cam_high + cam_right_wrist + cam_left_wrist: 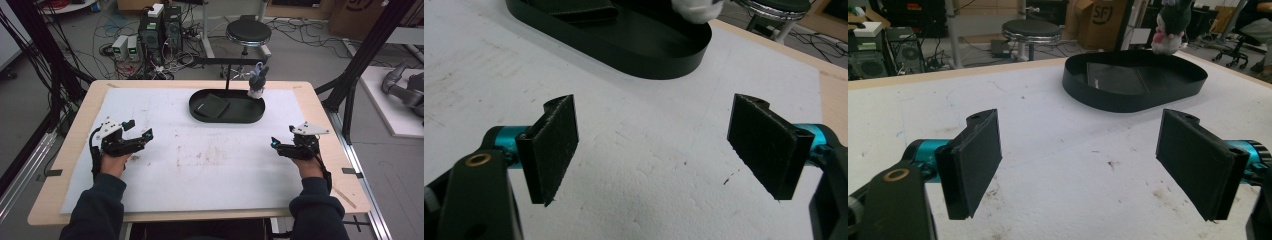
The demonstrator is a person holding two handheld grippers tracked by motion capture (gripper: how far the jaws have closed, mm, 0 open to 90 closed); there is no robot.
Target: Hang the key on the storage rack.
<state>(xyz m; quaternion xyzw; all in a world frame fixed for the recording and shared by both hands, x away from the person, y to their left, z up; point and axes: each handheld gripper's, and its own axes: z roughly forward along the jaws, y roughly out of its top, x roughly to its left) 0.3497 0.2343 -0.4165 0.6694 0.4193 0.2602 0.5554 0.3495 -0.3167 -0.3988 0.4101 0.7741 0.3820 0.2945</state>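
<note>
A black oval tray (227,120) sits at the back centre of the white mat (200,165). In it lies a dark flat folded item (212,106), and a small grey and white plush toy (256,82) stands at its right end. My left gripper (140,129) hovers open over the mat's left side, nothing between its jaws. My right gripper (282,136) is open at the right side, also holding nothing. The left gripper (1083,155) looks toward the tray (1128,102) and plush toy (1170,25). The right gripper (651,150) faces the tray's wall (639,60).
The mat carries brown stains near its middle. A wooden table edge (65,150) frames it. A black bar stand (227,62) rises behind the tray. Beyond the table stand a round stool (248,32), computer boxes (160,30) and floor cables.
</note>
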